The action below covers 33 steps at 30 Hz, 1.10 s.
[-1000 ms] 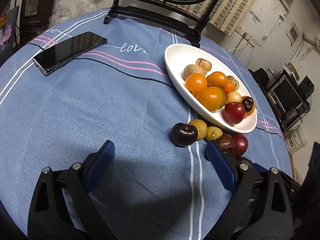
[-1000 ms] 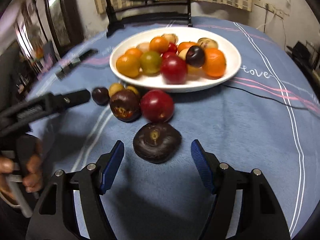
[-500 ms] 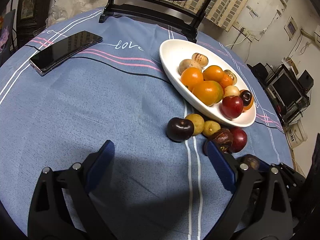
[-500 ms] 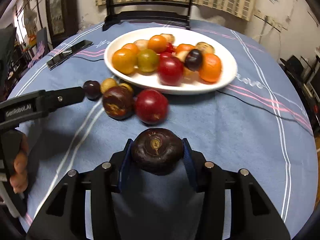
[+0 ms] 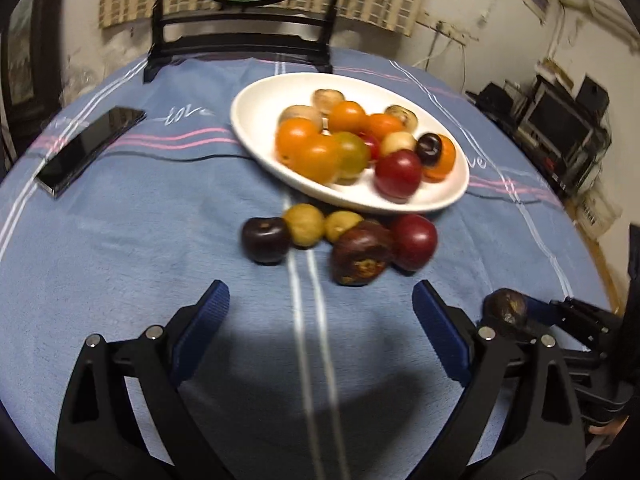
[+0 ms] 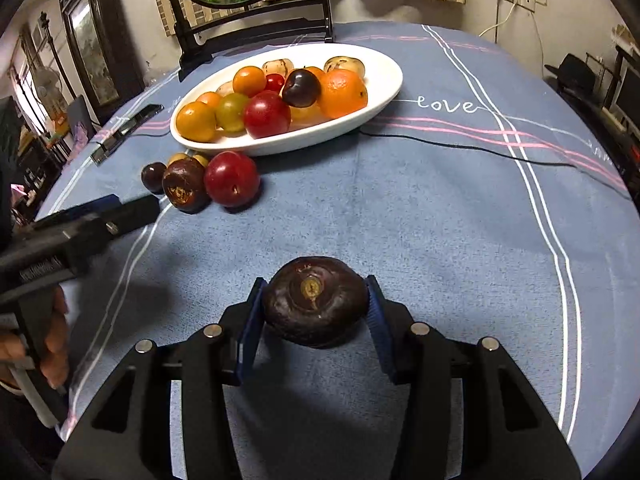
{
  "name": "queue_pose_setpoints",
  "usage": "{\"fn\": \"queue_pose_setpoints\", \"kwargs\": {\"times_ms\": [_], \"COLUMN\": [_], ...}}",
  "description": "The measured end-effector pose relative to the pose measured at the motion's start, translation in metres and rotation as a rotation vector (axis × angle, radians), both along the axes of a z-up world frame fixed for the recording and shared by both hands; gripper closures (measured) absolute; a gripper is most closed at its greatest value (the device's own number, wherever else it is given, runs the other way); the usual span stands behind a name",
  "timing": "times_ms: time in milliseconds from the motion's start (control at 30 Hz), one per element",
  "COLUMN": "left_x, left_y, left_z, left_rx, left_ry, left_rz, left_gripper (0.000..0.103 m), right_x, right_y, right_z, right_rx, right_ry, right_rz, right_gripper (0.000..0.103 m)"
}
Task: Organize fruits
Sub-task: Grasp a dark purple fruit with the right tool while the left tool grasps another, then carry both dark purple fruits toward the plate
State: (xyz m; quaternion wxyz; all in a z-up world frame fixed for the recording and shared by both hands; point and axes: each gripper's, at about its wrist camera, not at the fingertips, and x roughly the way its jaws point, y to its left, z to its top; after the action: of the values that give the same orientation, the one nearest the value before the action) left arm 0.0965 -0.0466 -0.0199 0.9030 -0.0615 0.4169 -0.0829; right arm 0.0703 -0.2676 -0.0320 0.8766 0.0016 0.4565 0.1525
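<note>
On the blue-clothed worktop (image 6: 420, 208), the left tool (image 5: 320, 312) hangs wide open and empty before five loose fruits (image 5: 340, 236) at twelve o'clock. The right tool (image 6: 314, 304), open around a dark fruit (image 6: 316, 306) a second ago, has just closed on it, so one more piece looks ready for the plate (image 6: 384, 68) at eleven o'clock. A phone (image 5: 90, 148) lies far left; nothing blocks the path.

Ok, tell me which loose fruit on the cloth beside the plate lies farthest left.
The small dark plum, alone at the left end of the row, beside the yellow-green fruit.
</note>
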Motion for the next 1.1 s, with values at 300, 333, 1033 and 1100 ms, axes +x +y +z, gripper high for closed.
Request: {"fn": "queue_pose_setpoints", "kwargs": {"times_ms": [300,333,1033,1100], "left_x": [0.027,0.03,0.027,0.027], "left_y": [-0.038,-0.041,-0.026,-0.03], "left_z": [-0.01,-0.011,-0.007,-0.011], "left_rx": [0.117,0.115,0.058,0.056], "left_ry": [0.065,0.071,0.058,0.071], "left_rz": [-0.115,-0.139,-0.162,-0.167], "left_gripper": [0.037,0.037,0.062,0.062], "right_x": [0.003,0.003,0.004,0.004], "right_y": [-0.01,-0.011,-0.011,-0.011], "right_z": [0.0,0.0,0.0,0.0], "right_rx": [0.093,0.095,0.104,0.103], "right_ry": [0.018,0.018,0.022,0.022], "right_rz": [0.0,0.0,0.003,0.003], "right_gripper": [0.052,0.052,0.052,0.052]}}
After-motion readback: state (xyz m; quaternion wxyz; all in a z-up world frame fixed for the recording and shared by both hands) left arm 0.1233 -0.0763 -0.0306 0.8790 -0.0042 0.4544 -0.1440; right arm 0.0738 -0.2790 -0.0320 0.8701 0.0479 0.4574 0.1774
